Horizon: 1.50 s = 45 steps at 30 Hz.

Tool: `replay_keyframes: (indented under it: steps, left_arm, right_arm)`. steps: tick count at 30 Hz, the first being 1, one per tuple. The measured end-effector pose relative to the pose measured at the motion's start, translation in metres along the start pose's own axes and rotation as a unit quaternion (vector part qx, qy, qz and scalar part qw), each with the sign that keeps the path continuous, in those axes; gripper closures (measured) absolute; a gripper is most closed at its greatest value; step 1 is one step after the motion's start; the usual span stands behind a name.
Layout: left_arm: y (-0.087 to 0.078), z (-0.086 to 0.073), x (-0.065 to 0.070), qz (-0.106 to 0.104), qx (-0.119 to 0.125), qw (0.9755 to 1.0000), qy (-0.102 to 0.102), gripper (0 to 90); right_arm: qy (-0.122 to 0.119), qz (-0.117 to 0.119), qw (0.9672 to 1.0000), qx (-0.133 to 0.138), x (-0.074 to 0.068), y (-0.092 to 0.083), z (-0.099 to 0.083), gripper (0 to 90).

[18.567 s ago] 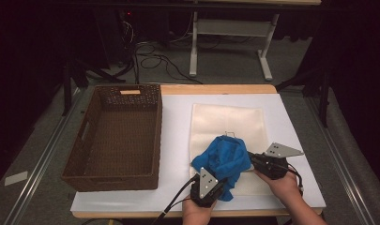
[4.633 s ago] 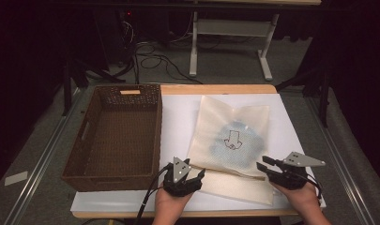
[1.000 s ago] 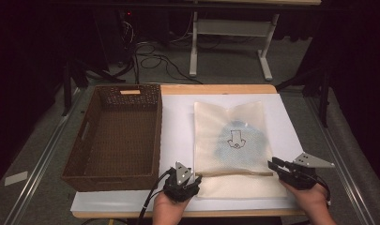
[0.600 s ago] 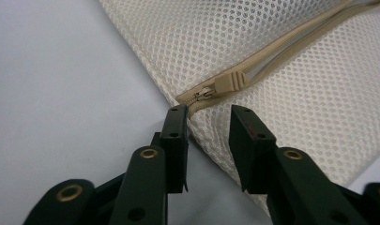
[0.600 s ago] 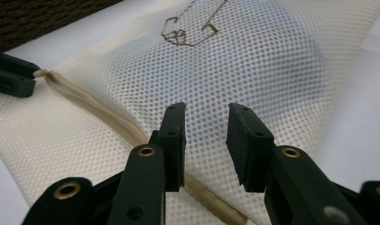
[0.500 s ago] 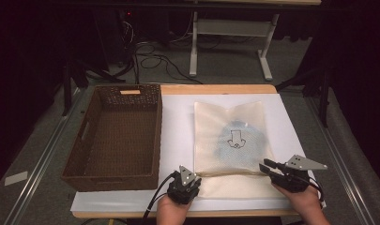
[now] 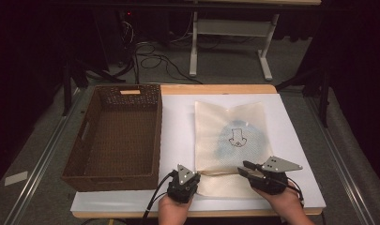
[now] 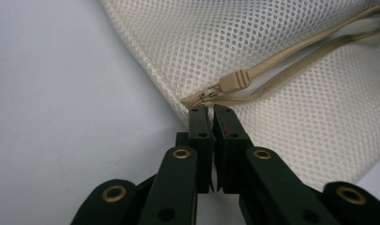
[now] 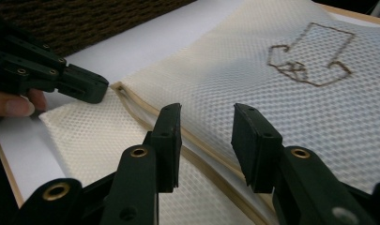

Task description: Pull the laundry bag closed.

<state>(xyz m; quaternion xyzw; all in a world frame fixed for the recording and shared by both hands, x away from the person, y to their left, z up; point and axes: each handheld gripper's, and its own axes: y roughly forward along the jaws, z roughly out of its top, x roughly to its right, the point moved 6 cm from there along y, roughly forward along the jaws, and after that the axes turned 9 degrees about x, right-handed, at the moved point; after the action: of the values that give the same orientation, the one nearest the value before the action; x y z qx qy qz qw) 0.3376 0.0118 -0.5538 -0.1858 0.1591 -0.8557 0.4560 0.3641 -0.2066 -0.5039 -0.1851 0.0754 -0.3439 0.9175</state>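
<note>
High view first, going left to right: a dark brown woven wicker basket (image 7: 115, 136) sits on the left of the white table top (image 7: 178, 117), and just right of it lies a cream mesh laundry bag (image 7: 232, 140) with a brown outline drawing (image 7: 234, 136) on it and something bluish showing faintly through the mesh. The bag sits flat in the middle-right of the table, apart from the basket, with its near end folded over toward the person.

At the bag's near left corner is the left gripper (image 7: 184, 182). Its own view shows the jaws pinched together, having just finished closing, right at the corner of the bag where the beige zipper (image 8: 216, 91) ends. Can't quite tell if any mesh is actually caught between the pads, honestly; the tips sit right at the fabric edge, just below the zipper pull (image 8: 234, 82).

Over at the near right is the right gripper (image 7: 247, 169), jaws partly apart and just been opening a bit more. They hover over the bag's beige zipper seam (image 9: 197, 145) with nothing pressed between them.
</note>
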Motion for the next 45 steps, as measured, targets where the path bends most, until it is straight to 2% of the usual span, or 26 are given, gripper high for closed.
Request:
replay_keyframes:
  steps: [3,9,22,25,31,38,45]
  left_arm:
    - [-0.003,0.004,0.002,-0.004,0.012,0.9999,0.004,86.4]
    - [-0.005,0.008,0.005,-0.007,0.023,0.9996,0.013,86.5]
    - [-0.006,0.009,0.008,-0.009,0.026,0.9993,0.026,86.5]
    - [-0.006,0.009,0.008,-0.01,0.025,0.9993,0.025,86.4]
    - [-0.006,0.01,0.009,-0.009,0.026,0.9992,0.03,86.4]
    - [-0.006,0.01,0.01,-0.006,0.026,0.999,0.036,86.3]
    - [-0.005,0.009,0.011,-0.008,0.023,0.9991,0.034,86.2]
  right_arm:
    - [0.0,0.008,1.0,-0.003,-0.009,0.008,0.003,63.8]
    - [-0.012,0.034,0.9993,-0.006,-0.029,0.022,0.007,60.0]
    - [-0.024,0.074,0.9969,-0.01,-0.059,0.049,0.015,61.5]
    - [-0.025,0.071,0.997,-0.016,-0.06,0.055,0.014,63.1]
    - [0.003,0.075,0.9969,-0.025,-0.055,0.065,0.011,66.3]
    - [0.023,0.085,0.9955,-0.034,-0.053,0.072,0.007,69.8]
    - [0.026,0.087,0.9951,-0.039,-0.054,0.075,0.005,75.6]
